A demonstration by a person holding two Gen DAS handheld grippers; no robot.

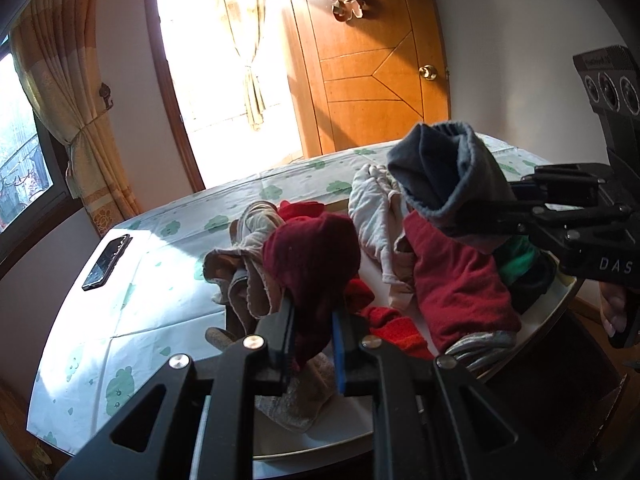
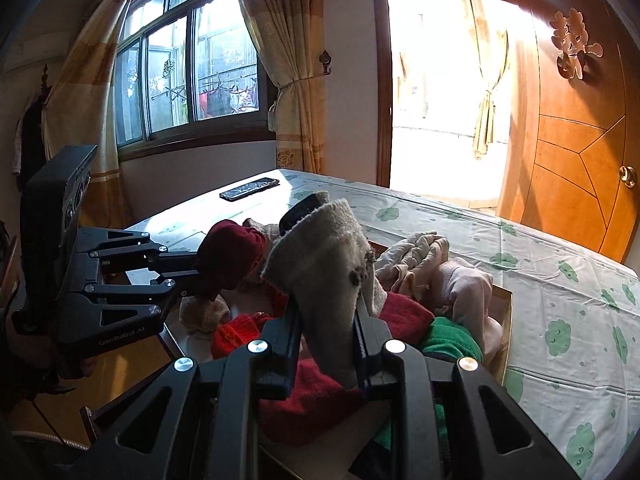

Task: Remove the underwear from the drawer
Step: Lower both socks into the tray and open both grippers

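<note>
Both tools are closed on cloth. The left tool [image 1: 310, 344] holds a dark red piece of underwear [image 1: 312, 256] between its narrow jaws, and the right tool [image 2: 328, 344] holds a grey piece [image 2: 320, 256] in the same way; both pieces stand up above the pile.

I judge that the step in hand is the lifting out: each piece is gripped and raised over the drawer [image 2: 505, 322], but neither is clear of it yet. The next move probably calls for carrying both pieces sideways, past the drawer's edge, to the bed [image 2: 560, 280] with the green-printed sheet, and only then letting go. The grips should stay firm, because soft cloth can slip or pull a neighbour with it.

More underwear lies in the drawer: red, green, beige and pale pink pieces, crumpled and mixed. The held pieces look soft and folded over. A phone [image 2: 250, 189] lies near the far corner of the bed.
</note>
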